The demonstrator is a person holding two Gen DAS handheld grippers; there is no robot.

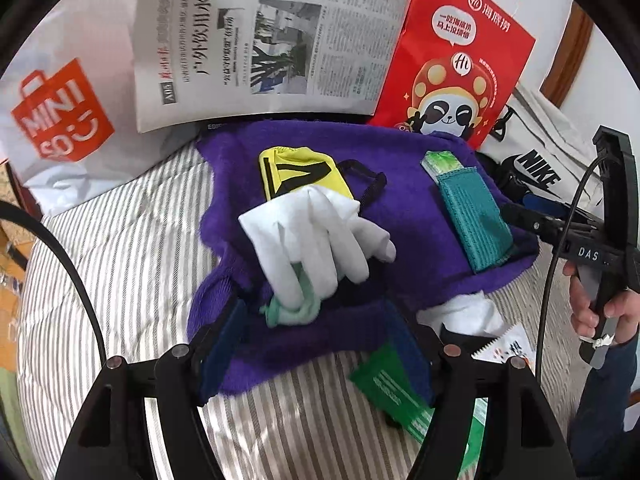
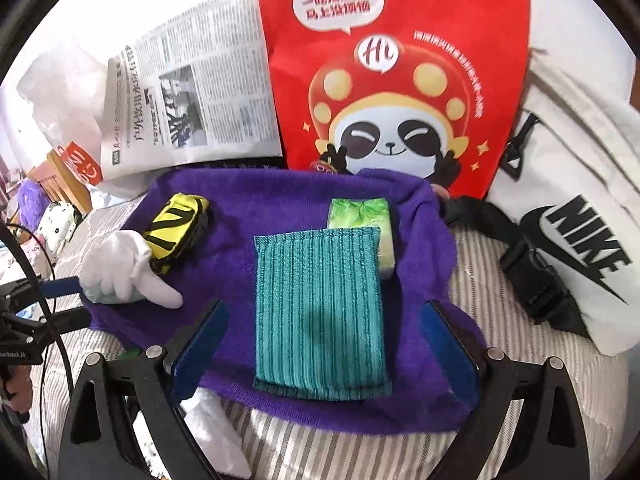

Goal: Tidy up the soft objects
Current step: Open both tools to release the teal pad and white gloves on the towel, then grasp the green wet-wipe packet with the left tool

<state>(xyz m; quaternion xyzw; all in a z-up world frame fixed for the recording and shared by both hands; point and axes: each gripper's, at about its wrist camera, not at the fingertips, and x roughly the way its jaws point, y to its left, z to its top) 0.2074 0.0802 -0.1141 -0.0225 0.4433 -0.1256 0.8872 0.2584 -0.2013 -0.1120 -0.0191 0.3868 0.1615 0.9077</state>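
Two grippers worked over a purple towel [image 2: 248,216] spread on the striped bed [image 1: 132,240]. Served, seemingly, as a sorting mat: carried a white glove [image 1: 316,236], a yellow pouch [image 1: 300,172], a teal cloth [image 2: 320,312] and a green tissue pack [image 2: 360,208] half tucked under the cloth's far edge.

Left gripper [image 1: 316,344]: jaws spread wide, straddling the glove's cuff and a mint cloth [image 1: 294,312] bunched beneath it; nothing pinched yet. Glove draped partly over the pouch, so lifting it cleanly probably called for a low bite at the cuff.

Right gripper [image 2: 324,344]: jaws likewise apart, flanking the near end of the teal cloth without touching it. Looked lined up to close on that cloth from its near edge.

Little room at the far side: newspaper [image 1: 272,40], red paper bag [image 2: 396,72] and white Nike bag [image 2: 576,216] crowded right against the towel's far edge. More open striped bedding to the left and toward the near side, though a green packet [image 1: 392,396] and another white item lay just off the towel's near edge.
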